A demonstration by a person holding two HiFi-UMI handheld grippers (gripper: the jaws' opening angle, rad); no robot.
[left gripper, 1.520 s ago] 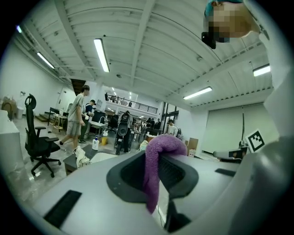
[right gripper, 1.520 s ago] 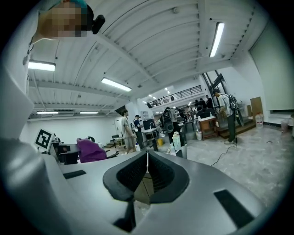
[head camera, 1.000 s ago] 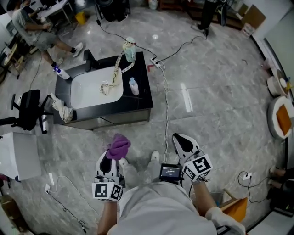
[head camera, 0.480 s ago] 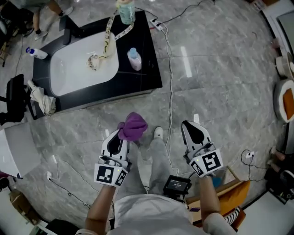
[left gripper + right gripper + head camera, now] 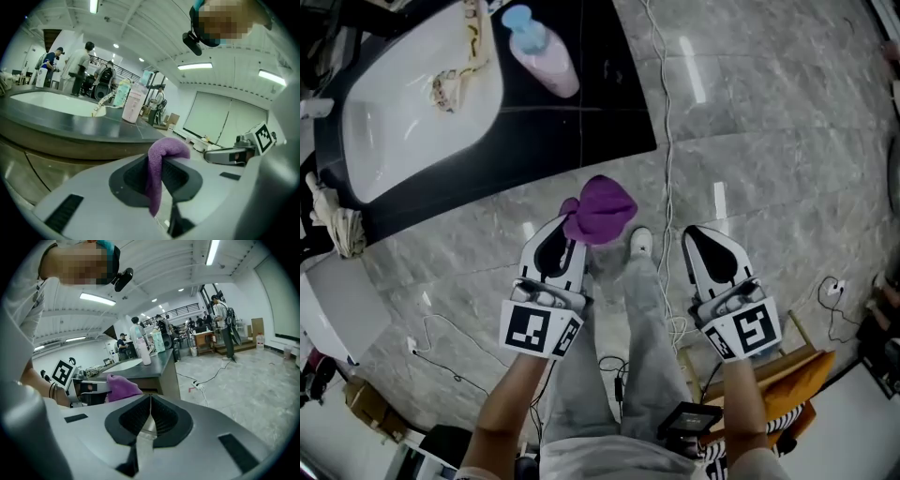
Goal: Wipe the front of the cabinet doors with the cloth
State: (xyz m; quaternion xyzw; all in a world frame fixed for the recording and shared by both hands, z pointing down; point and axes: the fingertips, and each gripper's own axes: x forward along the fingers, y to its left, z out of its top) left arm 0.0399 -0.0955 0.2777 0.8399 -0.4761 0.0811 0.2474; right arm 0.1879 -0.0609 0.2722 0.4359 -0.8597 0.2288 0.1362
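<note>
Spreading across the head view, the grey veined marble floor (image 5: 769,169) is polished and glossy. At 11 o'clock stands one counter (image 5: 600,103) with a flat, shiny black top. One smooth white oval basin (image 5: 403,103) is sunk into it. In the left gripper view the brown cabinet front (image 5: 28,164) shows below the counter's rounded edge, near the cloth but not touching it.

Two grippers with pale shells, black ribbed pads and marker cubes are held low. The left gripper (image 5: 562,234) sits just at 9 o'clock of centre and the right gripper (image 5: 697,238) at 3 o'clock. The left gripper is clenched on one soft purple terry cloth (image 5: 602,208), which bunches out past its tip toward 1 o'clock. The right gripper is pressed closed with nothing between its pads.

One crumpled beige rag (image 5: 336,225) hangs at the counter's 9 o'clock end. One pink plastic bottle (image 5: 542,58) with a blue cap stands on the black top at 12 o'clock. One thin white cable (image 5: 667,169) runs over the floor.
</note>
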